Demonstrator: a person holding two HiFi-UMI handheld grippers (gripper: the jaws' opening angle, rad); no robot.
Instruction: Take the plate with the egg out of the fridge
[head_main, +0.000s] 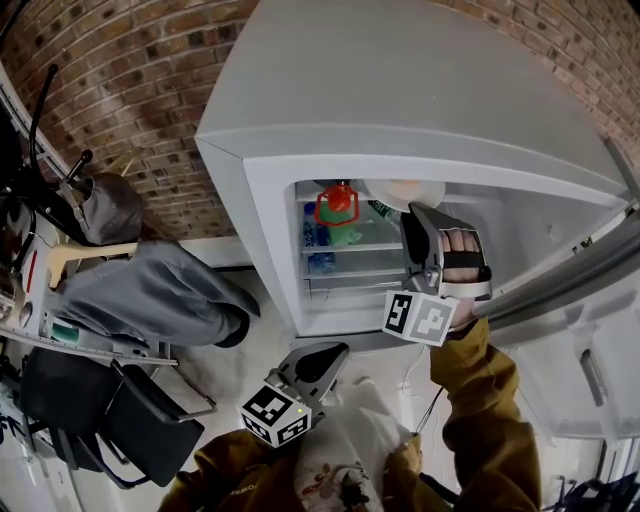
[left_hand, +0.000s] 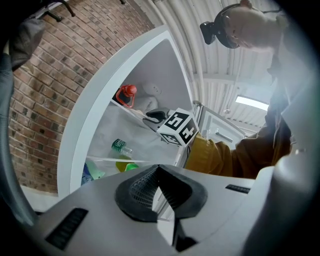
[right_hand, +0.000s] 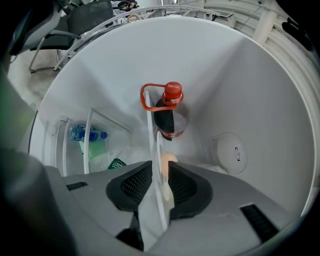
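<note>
The white fridge (head_main: 262, 190) stands open. On its top shelf is a white plate (head_main: 405, 190) carrying an egg (right_hand: 169, 160). In the right gripper view the plate (right_hand: 159, 200) shows edge-on, its rim between the two black pads. My right gripper (right_hand: 160, 182) is inside the top compartment and is shut on that rim; in the head view this gripper (head_main: 420, 215) reaches in from the right. Just behind the plate stands a dark bottle with a red cap (right_hand: 170, 115). My left gripper (left_hand: 159, 187) hangs low outside the fridge (head_main: 335, 352), shut with nothing in it.
Lower shelves hold a blue-labelled water bottle (right_hand: 87, 134) and green bottles (left_hand: 120, 146). The fridge door (head_main: 570, 290) swings open at the right. A black chair (head_main: 120, 420) and a grey garment (head_main: 150, 285) sit left of the fridge, against a brick wall (head_main: 150, 90).
</note>
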